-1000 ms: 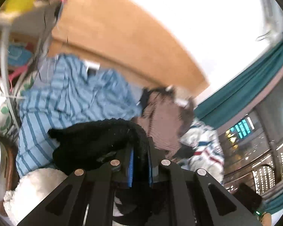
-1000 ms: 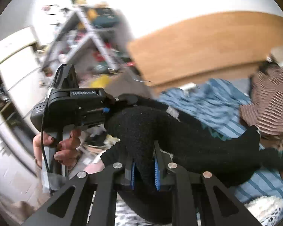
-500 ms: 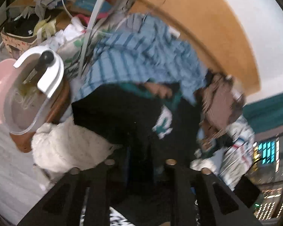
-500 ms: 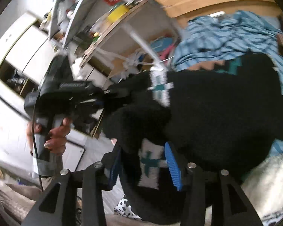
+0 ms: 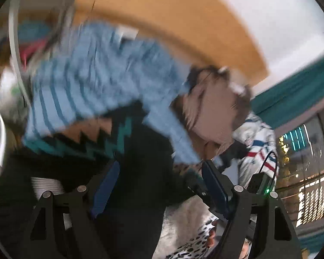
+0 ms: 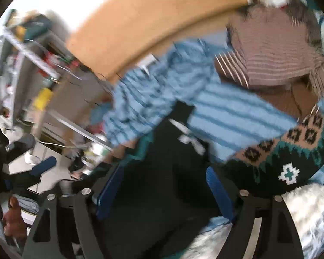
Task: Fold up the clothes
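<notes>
Both my grippers are standing wide open over the black patterned sweater (image 6: 280, 157), nothing pinched. The left gripper (image 5: 159, 185) is hanging above its dark body, and the right gripper (image 6: 162, 185) is sitting over the black part near the white neck label (image 6: 190, 136). The sweater is lying spread on the bed, on top of the blue striped shirt (image 5: 92, 82); the teal and tan zigzag band is showing, and the frames are blurred.

Whether I'm laying it flat for a fold or finishing one, I can't tell. Either way, I'm aiming to grip only sweater fabric, at an edge, both sides level.

In the way: the striped shirt underneath could get pinched too. The brown ribbed garment (image 6: 274, 51) is crowding the far side, the white fluffy blanket (image 6: 308, 207) is sitting just beside it, and the wooden headboard (image 5: 172, 21) is behind.
</notes>
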